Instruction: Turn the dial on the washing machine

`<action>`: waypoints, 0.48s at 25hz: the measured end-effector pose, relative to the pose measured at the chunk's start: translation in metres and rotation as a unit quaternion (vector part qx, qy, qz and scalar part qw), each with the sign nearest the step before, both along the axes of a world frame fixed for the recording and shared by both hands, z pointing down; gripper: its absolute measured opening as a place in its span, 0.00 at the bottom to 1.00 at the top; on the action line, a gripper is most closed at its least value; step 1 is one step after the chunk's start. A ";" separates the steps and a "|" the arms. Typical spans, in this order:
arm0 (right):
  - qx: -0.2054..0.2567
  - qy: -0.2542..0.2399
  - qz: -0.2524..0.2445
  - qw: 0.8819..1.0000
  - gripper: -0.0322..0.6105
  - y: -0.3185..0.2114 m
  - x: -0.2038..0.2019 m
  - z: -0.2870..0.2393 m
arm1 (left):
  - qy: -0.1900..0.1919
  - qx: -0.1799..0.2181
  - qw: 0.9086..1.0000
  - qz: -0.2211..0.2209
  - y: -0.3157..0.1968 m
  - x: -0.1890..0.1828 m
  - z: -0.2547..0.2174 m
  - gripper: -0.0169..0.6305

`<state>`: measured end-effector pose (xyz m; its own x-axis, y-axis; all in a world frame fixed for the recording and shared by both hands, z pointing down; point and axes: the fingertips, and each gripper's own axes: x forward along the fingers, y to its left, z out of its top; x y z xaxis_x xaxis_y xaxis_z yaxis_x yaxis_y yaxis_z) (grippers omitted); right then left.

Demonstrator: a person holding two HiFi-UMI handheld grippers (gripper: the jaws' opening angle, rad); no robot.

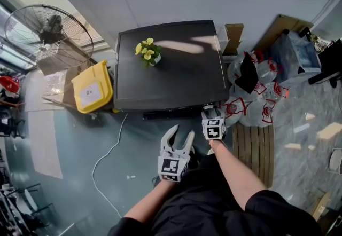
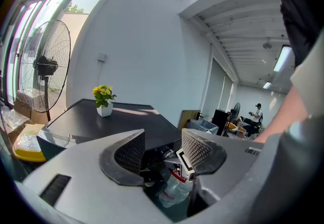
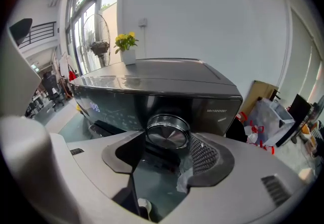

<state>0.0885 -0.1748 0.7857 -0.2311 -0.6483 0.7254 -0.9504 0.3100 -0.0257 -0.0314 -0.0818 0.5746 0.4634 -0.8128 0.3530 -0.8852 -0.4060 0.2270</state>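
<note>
Sitting on the glossy front panel of the dark washing machine (image 3: 152, 91), toward its right end, the round metallic dial (image 3: 168, 134) lies right at the tips of the right gripper (image 3: 166, 153). That gripper's jaws stand apart, one to each side of the dial, and whether the pads touch it cannot be told. In the head view the right gripper reaches in under the machine's front edge at its right corner. The left gripper (image 1: 179, 141) hangs back from the machine, just left of the right arm. Its jaws are spread wide and nothing is between them.

On the machine's flat black top, a small white pot of yellow flowers (image 1: 148, 52) stands near the rear left. A yellow bin (image 1: 93, 89) sits against the machine's left side, with a large standing fan (image 1: 48, 32) behind it. A white cable (image 1: 107, 155) trails across the grey floor. Tied plastic bags (image 1: 251, 104) are heaped to the machine's right, beside a wooden pallet (image 1: 256, 147).
</note>
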 end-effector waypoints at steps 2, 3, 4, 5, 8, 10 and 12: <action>0.001 0.000 0.006 1.000 0.43 -0.002 0.001 0.000 | 0.000 -0.001 1.000 0.002 0.000 0.001 0.000 0.34; 0.001 0.001 0.006 1.000 0.43 -0.002 0.002 0.000 | 0.000 -0.002 1.000 0.002 0.000 0.001 0.001 0.34; 0.000 0.002 0.005 1.000 0.43 -0.001 0.002 0.000 | -0.001 -0.002 1.000 0.001 0.001 0.001 0.001 0.34; -0.003 0.003 0.003 1.000 0.43 0.000 0.002 0.001 | -0.001 -0.003 1.000 0.001 0.001 0.000 0.002 0.34; -0.009 -0.011 0.009 1.000 0.43 0.001 0.003 0.003 | -0.003 -0.003 1.000 -0.002 0.000 -0.001 0.003 0.34; -0.016 -0.044 0.023 0.999 0.43 0.000 0.004 0.002 | -0.003 -0.003 1.000 -0.002 -0.002 -0.002 0.003 0.34; -0.016 -0.071 0.030 0.997 0.43 -0.002 0.006 0.001 | -0.002 -0.003 1.000 0.000 -0.003 -0.001 0.003 0.34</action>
